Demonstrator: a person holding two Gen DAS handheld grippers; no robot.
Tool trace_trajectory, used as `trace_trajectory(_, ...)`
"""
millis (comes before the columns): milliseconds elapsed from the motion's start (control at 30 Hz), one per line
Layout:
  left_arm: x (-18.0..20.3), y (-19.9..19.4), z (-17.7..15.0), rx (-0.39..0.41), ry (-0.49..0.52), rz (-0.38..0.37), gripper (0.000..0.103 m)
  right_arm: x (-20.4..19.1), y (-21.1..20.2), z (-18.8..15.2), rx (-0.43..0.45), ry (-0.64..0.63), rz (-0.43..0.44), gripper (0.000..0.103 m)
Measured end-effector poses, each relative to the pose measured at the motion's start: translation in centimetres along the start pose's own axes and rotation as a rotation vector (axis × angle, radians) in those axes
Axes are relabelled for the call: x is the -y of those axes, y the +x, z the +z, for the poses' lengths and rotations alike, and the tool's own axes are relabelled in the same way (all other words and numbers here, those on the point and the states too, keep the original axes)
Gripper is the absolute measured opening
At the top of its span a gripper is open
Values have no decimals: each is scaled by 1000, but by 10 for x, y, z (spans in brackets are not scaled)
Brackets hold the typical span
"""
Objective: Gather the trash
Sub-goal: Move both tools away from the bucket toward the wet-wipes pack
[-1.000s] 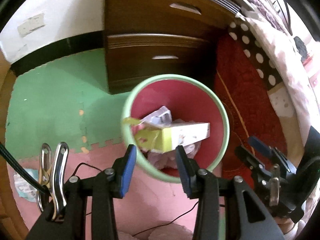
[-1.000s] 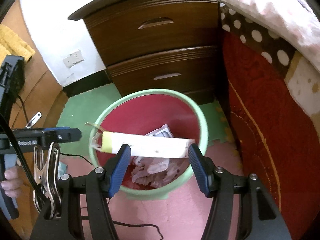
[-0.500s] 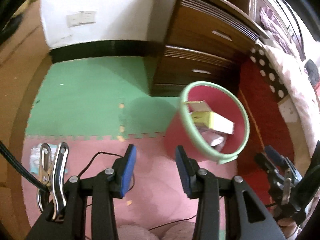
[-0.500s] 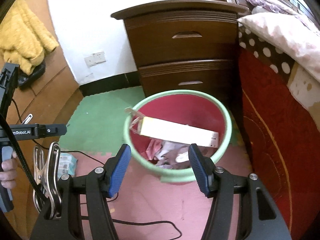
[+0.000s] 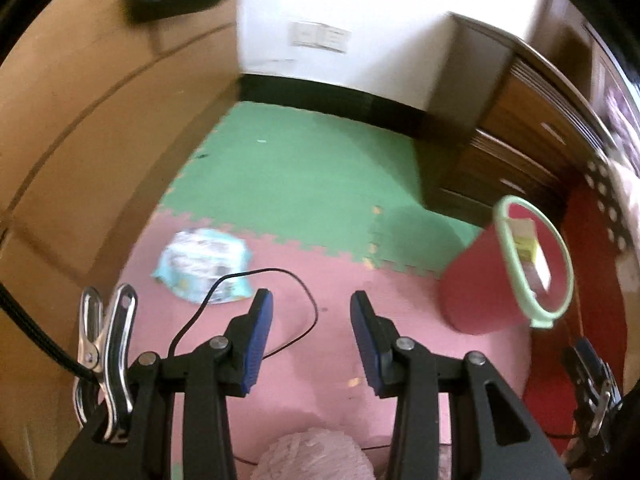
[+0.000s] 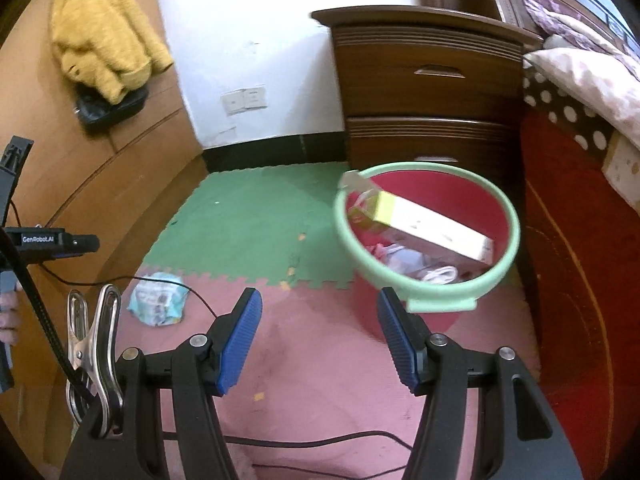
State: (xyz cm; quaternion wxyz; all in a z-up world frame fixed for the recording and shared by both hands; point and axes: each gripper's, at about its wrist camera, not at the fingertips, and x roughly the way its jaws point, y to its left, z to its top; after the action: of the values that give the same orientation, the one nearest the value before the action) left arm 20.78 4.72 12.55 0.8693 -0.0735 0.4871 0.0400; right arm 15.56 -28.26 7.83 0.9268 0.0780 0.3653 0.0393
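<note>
Your left tongs (image 5: 311,304) are spread apart and nothing is between them. They point down at the pink floor mat (image 5: 328,360). Your right tongs (image 6: 319,304) are spread wider, and they are empty too.

A crumpled pale blue packet (image 5: 204,265) lies flat on the pink mat, close to where the pink mat meets the green mat (image 5: 304,184). In the left view it sits just ahead of the left blue pad, a little to the left. A thin black cable (image 5: 280,280) loops over the packet's near edge. In the right view the same packet (image 6: 158,298) is off to the left of your right tongs, well apart from them.

The red bin (image 6: 428,240) with the pale green rim stands on the floor next to the brown drawers (image 6: 428,92) and the red bed cover (image 6: 580,280). It is just ahead of your right tongs' right pad. A long white and yellow box (image 6: 424,226) lies tilted inside it, with one end resting up on the rim. Under the box there are crumpled papers and wrappers (image 6: 416,266). In the left view the bin (image 5: 480,284) is far to the right.

A yellow cloth (image 6: 104,44) hangs on the tan wall at the left. The left view is a bit blurry.
</note>
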Motion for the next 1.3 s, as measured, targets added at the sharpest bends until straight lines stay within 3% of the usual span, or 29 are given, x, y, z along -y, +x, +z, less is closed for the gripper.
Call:
trace_trajectory(200, -63, -23, -10, 35, -109, 92, 42, -32, -1, -9, 10, -47, 37, 61)
trace_trajectory(400, -129, -34, -10, 50, -204, 269, 42, -57, 3, -16, 8, -70, 57, 61)
trace_trajectory(567, -177, -26, -14, 19, -264, 367, 42, -77, 22, -18, -31, -52, 73, 61)
trace_trajectory(767, -214, 8, -21, -44, -269, 427, 42, -108, 59, -13, -98, -84, 106, 61)
trace_trajectory(900, -233, 43, -23, -102, -279, 421, 42, -132, 86, -11, -140, -113, 124, 61)
trace_trajectory(1100, -244, 103, -23, -197, -306, 323, 42, -170, 137, -13, -227, -158, 161, 61)
trace_trajectory(1300, -247, 163, -15, -254, -322, 277, 42, -202, 194, -17, -322, -198, 196, 61)
